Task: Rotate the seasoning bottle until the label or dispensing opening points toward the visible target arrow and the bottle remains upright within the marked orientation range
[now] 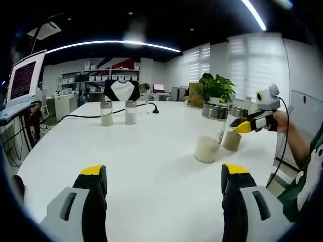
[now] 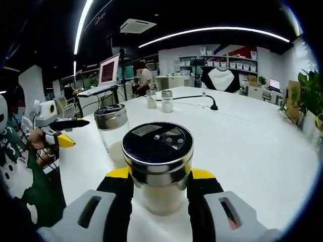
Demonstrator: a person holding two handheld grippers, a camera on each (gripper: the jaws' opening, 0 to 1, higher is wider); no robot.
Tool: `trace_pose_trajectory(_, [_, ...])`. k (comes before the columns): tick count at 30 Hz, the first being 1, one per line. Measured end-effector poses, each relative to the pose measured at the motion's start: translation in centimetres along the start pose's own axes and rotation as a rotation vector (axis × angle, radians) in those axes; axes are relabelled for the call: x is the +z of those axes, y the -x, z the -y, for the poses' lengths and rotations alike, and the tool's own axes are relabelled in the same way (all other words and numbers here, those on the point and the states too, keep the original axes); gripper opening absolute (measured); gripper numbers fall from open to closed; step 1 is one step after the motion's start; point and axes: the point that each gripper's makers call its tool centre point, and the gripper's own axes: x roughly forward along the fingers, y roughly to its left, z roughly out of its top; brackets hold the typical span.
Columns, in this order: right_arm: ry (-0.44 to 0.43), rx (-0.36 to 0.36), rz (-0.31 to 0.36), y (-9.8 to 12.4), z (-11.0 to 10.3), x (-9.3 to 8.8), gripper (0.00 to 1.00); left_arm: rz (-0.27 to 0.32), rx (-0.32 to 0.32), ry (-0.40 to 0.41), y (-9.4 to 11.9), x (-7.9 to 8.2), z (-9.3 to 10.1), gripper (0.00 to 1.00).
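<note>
A glass seasoning bottle (image 2: 157, 151) with a black lid and a steel collar stands upright on the white table (image 2: 252, 146), white grains inside. My right gripper (image 2: 157, 177) is shut on it, one yellow-tipped jaw on each side below the collar. The left gripper view shows the same bottle (image 1: 232, 139) at the right with the right gripper (image 1: 244, 126) on it. A second bottle (image 2: 112, 127) stands just behind and to the left, also seen in the left gripper view (image 1: 207, 147). My left gripper (image 1: 164, 174) hovers open over the bare table (image 1: 151, 151) and appears from the side (image 2: 61, 132).
Two more shaker bottles (image 1: 106, 113) (image 1: 130, 112) stand at the far side beside a black cable (image 1: 136, 107). A potted plant (image 1: 217, 88) over a jar (image 1: 214, 111) sits far right. A laptop (image 2: 108, 70) is on a stand off the table. A person's green sleeve (image 2: 22, 166) shows left.
</note>
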Motion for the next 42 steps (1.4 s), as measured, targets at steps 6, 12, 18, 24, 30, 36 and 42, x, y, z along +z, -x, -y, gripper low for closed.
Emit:
trace_pose_trajectory(6, [-0.005,-0.013,0.002,0.0,-0.3,0.0,0.4,0.0,-0.007,0.004,-0.1,-0.1,0.2,0.99])
trace_pose_trajectory(12, [-0.006,-0.027,0.006,-0.1,-0.4,0.0,0.4,0.01,-0.032,0.005,0.1,0.2,0.6,1.0])
trace_pose_trajectory(18, [-0.023,-0.061,-0.003,-0.1,-0.6,-0.1,0.4,0.013,-0.019,0.009,0.2,0.2,0.3,1.0])
trace_pose_trajectory(24, [-0.042,-0.098,0.011,-0.1,-0.8,-0.1,0.4,0.003,0.012,-0.017,0.3,0.1,-0.2,0.99])
trace_pose_trajectory(30, [-0.072,-0.169,0.038,-0.2,-1.0,-0.1,0.4,0.01,0.019,-0.001,0.4,0.2,-0.4,0.99])
trace_pose_trajectory(36, [-0.09,-0.216,0.049,-0.2,-1.2,-0.1,0.4,0.003,0.017,0.005,0.3,-0.1,-0.4,0.99])
trace_pose_trajectory(42, [-0.108,-0.256,0.059,-0.2,-0.8,0.0,0.4,0.005,0.025,0.006,0.4,0.0,-0.6,0.99])
